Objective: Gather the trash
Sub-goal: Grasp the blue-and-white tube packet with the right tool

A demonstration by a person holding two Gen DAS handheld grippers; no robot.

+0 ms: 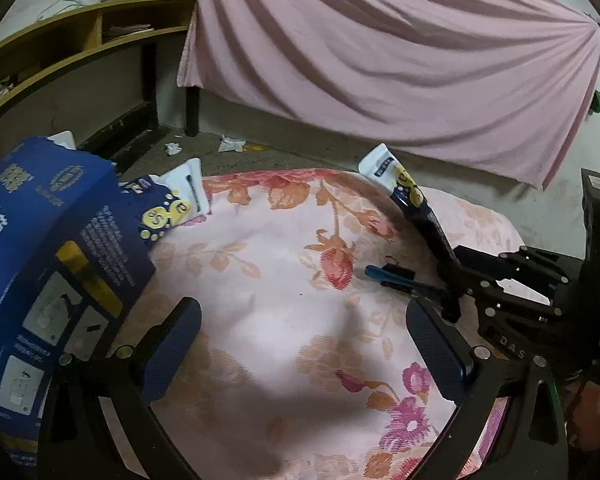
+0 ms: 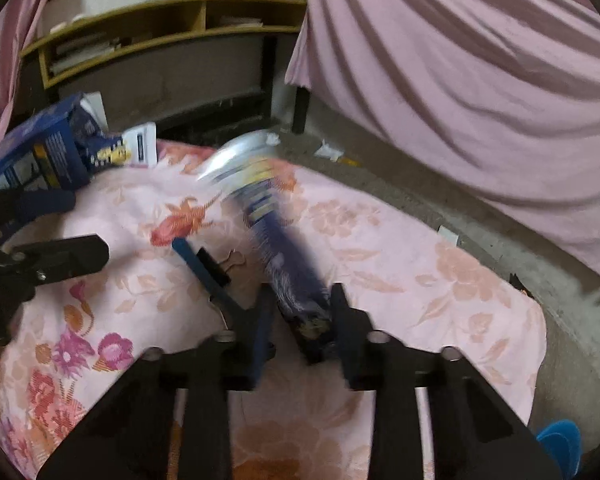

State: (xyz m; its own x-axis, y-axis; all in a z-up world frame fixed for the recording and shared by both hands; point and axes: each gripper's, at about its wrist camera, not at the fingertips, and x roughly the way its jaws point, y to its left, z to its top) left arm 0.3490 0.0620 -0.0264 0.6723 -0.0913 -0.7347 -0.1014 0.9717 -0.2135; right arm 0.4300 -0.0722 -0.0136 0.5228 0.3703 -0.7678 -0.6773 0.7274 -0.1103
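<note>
Right gripper [image 2: 300,312] clamped tight on blue snack wrapper [image 2: 276,236].

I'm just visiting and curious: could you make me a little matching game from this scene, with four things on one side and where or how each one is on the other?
Things:
1. blue box
2. dark blue packet
3. binder clip
4. left gripper

States:
A. lying on the floral cloth, clipped on a blue strip
B. open, with nothing between its fingers
C. pinched at one end in the right gripper
D. at the cloth's left edge, another packet sticking out of it

Pairs: 1-D, 2-C, 3-A, 4-B
</note>
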